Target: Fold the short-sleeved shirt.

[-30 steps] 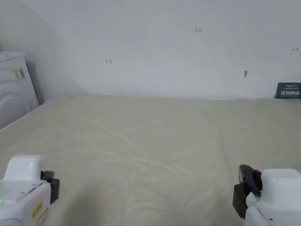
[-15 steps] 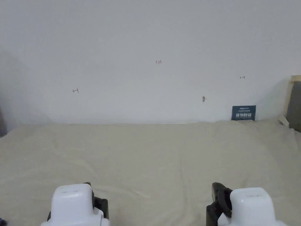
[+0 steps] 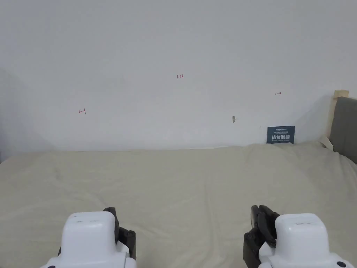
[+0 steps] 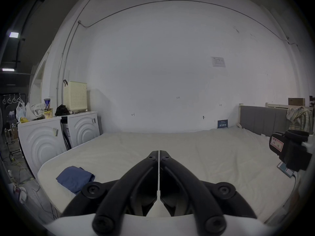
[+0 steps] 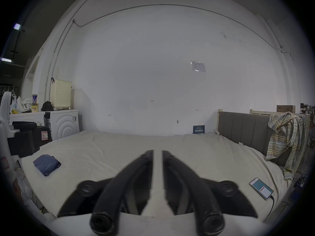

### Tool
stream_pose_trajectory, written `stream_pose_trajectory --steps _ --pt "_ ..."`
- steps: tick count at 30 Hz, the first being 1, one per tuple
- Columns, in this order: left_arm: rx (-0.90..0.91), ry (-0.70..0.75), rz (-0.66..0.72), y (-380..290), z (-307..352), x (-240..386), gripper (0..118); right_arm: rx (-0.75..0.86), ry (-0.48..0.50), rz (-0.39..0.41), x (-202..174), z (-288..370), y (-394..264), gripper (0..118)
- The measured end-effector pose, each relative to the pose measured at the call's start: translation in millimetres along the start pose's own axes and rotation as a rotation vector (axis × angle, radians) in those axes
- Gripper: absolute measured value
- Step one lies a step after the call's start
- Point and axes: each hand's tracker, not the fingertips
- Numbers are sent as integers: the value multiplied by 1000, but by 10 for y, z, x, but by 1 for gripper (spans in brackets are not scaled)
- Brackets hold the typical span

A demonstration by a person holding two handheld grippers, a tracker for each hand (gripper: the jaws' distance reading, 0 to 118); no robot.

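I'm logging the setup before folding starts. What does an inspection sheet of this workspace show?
Surface: cream bed sheet, lightly creased.
Job's things: folded blue garment near the bed's left edge; sleeve length cannot be told.
Clutter: phone on the bed's right edge.
Grippers: left gripper shut, empty; right gripper slightly open, empty.
Cables: cable plugged into the phone.
Surroundings: white wall, washing machines, headboard with plaid shirt draped over it.
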Motion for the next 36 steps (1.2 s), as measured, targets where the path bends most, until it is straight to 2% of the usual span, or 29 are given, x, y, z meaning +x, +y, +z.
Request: stream_pose_trajectory --steps 1,2,3,4,5,8,10,13,17,21,28,31,33,36 --pt "1 -2 0 -4 8 -12 7 0 4 -4 9 -3 19 51" --pt "2 -6 -2 -3 11 -18 22 -5 17 -11 17 -18 33 78" --pt "-7 -9 0 2 13 -18 59 -13 30 -20 23 -31 44 100" --pt "-12 -17 -1 7 11 -11 90 -15 41 -47 28 -35 49 102" --pt "-21 -30 -7 11 -1 -10 108 10 43 -96 20 -21 44 102" --pt "-15 -36 -5 5 52 -13 111 -45 -7 -93 -1 -34 123 102" --pt "-13 -37 14 22 75 -25 118 -113 -22 -64 -7 -84 136 102" --pt "-9 -41 13 42 83 -45 118 -178 -58 -53 -27 -120 141 102" --pt "-30 -29 -6 35 67 -56 118 -166 -153 -42 -79 -112 104 102" --pt "-44 -44 14 1 72 -93 118 -166 -121 28 -92 -99 106 102" --pt "-58 -39 13 -11 58 -113 118 -180 -58 67 -144 -75 105 102" --pt "-57 -44 34 -8 49 -133 118 -107 -62 160 -205 -36 98 102" --pt "-57 -39 32 -6 39 -140 118 -74 -102 120 -227 -31 111 102" --pt "-55 -24 29 0 31 -151 118 -121 -220 34 -231 -64 173 103"
